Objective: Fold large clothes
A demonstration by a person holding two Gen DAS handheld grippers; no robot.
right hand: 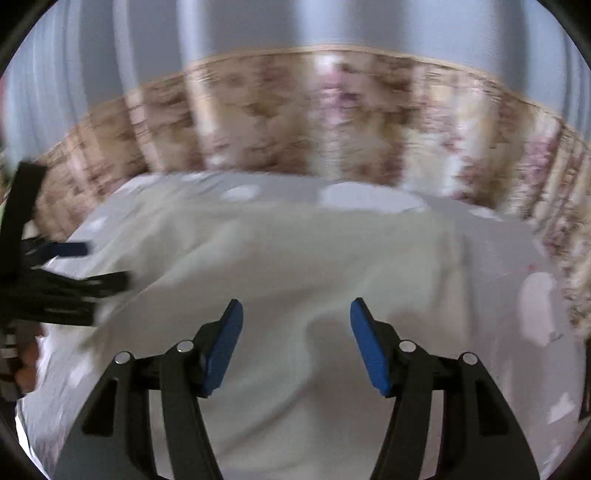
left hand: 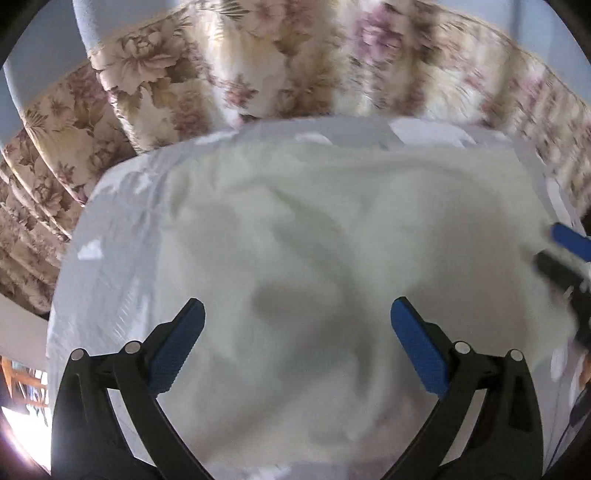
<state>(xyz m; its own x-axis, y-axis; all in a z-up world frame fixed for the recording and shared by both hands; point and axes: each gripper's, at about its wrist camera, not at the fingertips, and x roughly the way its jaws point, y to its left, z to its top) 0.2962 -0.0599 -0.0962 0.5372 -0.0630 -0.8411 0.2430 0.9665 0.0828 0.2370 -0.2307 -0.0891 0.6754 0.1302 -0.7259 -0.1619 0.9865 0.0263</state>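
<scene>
A large cream-white garment point(left hand: 332, 240) lies spread and wrinkled on a table under a pale patterned cloth point(left hand: 110, 229). It also shows in the right wrist view point(right hand: 295, 266). My left gripper point(left hand: 297, 314) is open and empty, hovering over the garment's near part. My right gripper point(right hand: 297, 314) is open and empty above the garment. The right gripper shows blurred at the right edge of the left wrist view point(left hand: 565, 254). The left gripper shows blurred at the left edge of the right wrist view point(right hand: 74, 269).
Floral curtains point(left hand: 229, 74) hang right behind the table's far edge, with pale blue drapes point(right hand: 295, 26) above. The pale tablecloth point(right hand: 535, 306) shows bare to the garment's right. Both views are motion-blurred.
</scene>
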